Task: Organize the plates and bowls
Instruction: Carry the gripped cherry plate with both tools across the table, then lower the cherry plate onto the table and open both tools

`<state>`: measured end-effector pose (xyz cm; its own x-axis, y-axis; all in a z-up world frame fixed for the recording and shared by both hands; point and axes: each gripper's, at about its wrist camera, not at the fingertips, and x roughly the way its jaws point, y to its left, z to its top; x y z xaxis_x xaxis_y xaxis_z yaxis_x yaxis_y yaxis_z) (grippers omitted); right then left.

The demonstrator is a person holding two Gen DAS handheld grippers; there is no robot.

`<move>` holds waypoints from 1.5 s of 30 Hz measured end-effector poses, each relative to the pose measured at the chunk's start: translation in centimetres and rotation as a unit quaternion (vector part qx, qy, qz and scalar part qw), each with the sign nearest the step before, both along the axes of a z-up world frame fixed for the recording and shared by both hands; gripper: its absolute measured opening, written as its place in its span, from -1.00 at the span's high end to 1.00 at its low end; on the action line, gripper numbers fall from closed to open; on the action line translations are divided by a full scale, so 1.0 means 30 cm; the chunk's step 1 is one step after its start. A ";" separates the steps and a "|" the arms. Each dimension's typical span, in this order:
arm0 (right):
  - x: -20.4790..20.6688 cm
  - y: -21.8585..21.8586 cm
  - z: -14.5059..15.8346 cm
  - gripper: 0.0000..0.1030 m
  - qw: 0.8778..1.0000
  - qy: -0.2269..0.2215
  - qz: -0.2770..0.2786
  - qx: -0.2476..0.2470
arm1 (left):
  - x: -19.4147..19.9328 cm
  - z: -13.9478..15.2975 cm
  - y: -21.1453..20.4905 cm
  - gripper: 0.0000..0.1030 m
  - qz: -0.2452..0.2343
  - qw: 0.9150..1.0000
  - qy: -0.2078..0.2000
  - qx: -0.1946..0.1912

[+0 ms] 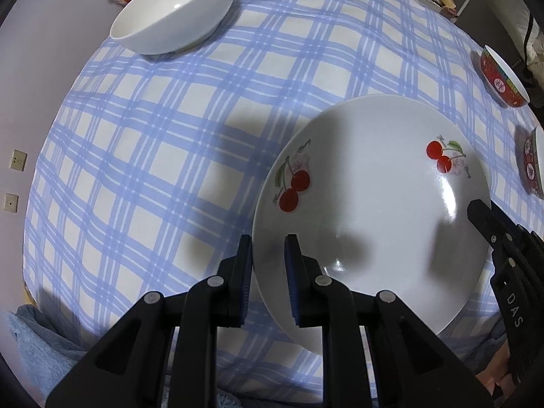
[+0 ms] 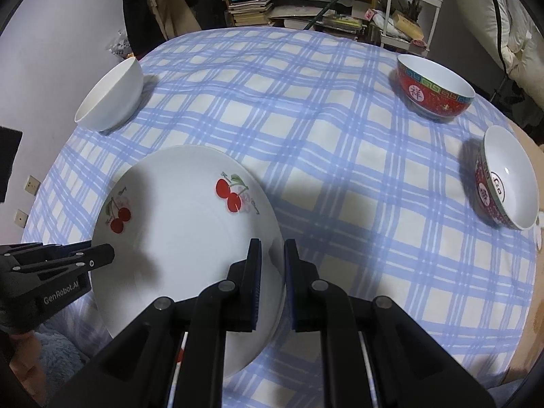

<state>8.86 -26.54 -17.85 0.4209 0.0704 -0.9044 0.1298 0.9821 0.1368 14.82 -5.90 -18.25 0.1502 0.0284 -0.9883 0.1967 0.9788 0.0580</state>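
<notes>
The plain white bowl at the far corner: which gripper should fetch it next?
Left, probably. The white ceramic bowl sits on the left gripper's side, while the right gripper clamps the cherry-print white plate's opposite rim, nearer the red bowls.

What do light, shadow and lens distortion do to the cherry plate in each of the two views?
Left wrist view: dark shadows of the tongs fall across the cherry plate, with glare streaks near its right rim; the checked tablecloth bulges, fisheye-bent. Right wrist view: the plate looks brighter, with a softer shadow.
</notes>
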 end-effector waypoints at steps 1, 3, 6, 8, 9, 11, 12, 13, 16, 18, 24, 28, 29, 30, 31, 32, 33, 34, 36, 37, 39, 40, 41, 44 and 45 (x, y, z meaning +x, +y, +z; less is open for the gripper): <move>0.000 0.000 -0.001 0.72 1.000 0.001 -0.001 0.001 | 0.001 0.001 0.003 0.64 0.000 1.000 0.000 0.001; -0.004 0.001 -0.001 0.72 1.000 0.001 -0.003 -0.002 | -0.001 0.001 -0.001 0.64 -0.002 1.000 -0.002 0.007; -0.009 0.009 0.001 0.72 1.000 0.001 0.001 -0.012 | -0.016 0.005 -0.016 0.64 -0.010 1.000 -0.008 0.019; -0.015 0.013 0.002 0.72 1.000 0.001 0.002 -0.018 | -0.022 0.005 -0.018 0.64 -0.013 1.000 -0.009 0.023; -0.016 0.011 0.002 0.72 1.000 0.002 0.001 -0.016 | -0.026 0.006 -0.020 0.64 -0.013 1.000 -0.009 0.023; -0.018 0.004 0.001 0.72 1.000 0.004 -0.003 -0.009 | -0.026 0.009 -0.017 0.64 -0.013 1.000 -0.009 0.022; -0.019 0.002 0.001 0.72 1.000 0.005 -0.005 -0.006 | -0.027 0.010 -0.017 0.64 -0.013 1.000 -0.010 0.022; -0.022 0.000 0.002 0.72 1.000 0.005 -0.006 -0.004 | -0.030 0.011 -0.017 0.64 -0.013 1.000 -0.010 0.022; -0.027 0.003 0.002 0.72 1.000 0.006 -0.007 -0.004 | -0.036 0.018 -0.010 0.64 -0.012 1.000 -0.012 0.020; -0.029 0.005 0.004 0.72 1.000 0.005 -0.007 -0.006 | -0.042 0.031 -0.008 0.64 -0.013 1.000 -0.018 0.021; -0.030 -0.005 0.004 0.72 1.000 0.004 -0.017 0.010 | -0.049 0.035 -0.007 0.64 -0.015 0.999 -0.024 0.029; -0.030 -0.025 0.005 0.72 0.999 0.003 -0.028 0.031 | -0.045 0.045 0.003 0.64 -0.009 0.999 -0.030 0.028; -0.030 -0.030 0.005 0.72 0.999 0.002 -0.031 0.037 | -0.043 0.051 0.008 0.64 -0.007 0.999 -0.034 0.028; -0.029 -0.036 0.009 0.72 0.999 -0.001 -0.033 0.042 | -0.042 0.058 0.013 0.64 -0.006 0.999 -0.038 0.029; -0.030 -0.039 0.012 0.72 0.998 -0.004 -0.035 0.044 | -0.041 0.060 0.015 0.64 -0.005 0.999 -0.040 0.028; -0.029 -0.043 0.018 0.72 0.998 -0.009 -0.037 0.049 | -0.040 0.064 0.017 0.64 -0.003 0.999 -0.040 0.027; -0.029 -0.045 0.021 0.72 0.998 -0.011 -0.038 0.052 | -0.040 0.067 0.018 0.64 -0.002 0.999 -0.040 0.026; -0.029 -0.047 0.024 0.72 0.998 -0.012 -0.039 0.053 | -0.036 0.070 0.023 0.64 0.001 0.999 -0.041 0.023; -0.027 -0.049 0.025 0.72 0.998 -0.013 -0.041 0.054 | -0.032 0.081 0.029 0.64 0.005 0.999 -0.043 0.018; -0.027 -0.050 0.026 0.72 0.998 -0.013 -0.042 0.054 | -0.025 0.086 0.037 0.64 0.006 0.999 -0.046 0.016; -0.024 -0.055 0.032 0.72 0.997 -0.016 -0.045 0.053 | -0.025 0.115 0.046 0.64 0.008 0.998 -0.061 0.019; -0.022 -0.056 0.036 0.72 0.997 -0.020 -0.045 0.055 | -0.024 0.126 0.047 0.64 0.006 0.997 -0.068 0.023; -0.013 -0.055 0.043 0.72 0.997 -0.023 -0.043 0.059 | -0.020 0.141 0.048 0.64 -0.001 0.997 -0.075 0.033; 0.016 -0.043 0.059 0.71 0.997 -0.029 -0.033 0.067 | 0.004 0.171 0.072 0.64 0.001 0.995 -0.092 0.049; 0.024 -0.039 0.063 0.71 0.997 -0.030 -0.029 0.070 | 0.019 0.187 0.086 0.64 0.004 0.994 -0.098 0.051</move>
<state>9.58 -27.70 -15.96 0.4813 0.1682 -0.8603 0.1734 0.9438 0.2816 15.39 -3.31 -12.64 0.3388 0.1292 -0.9319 0.1638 0.9673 0.1936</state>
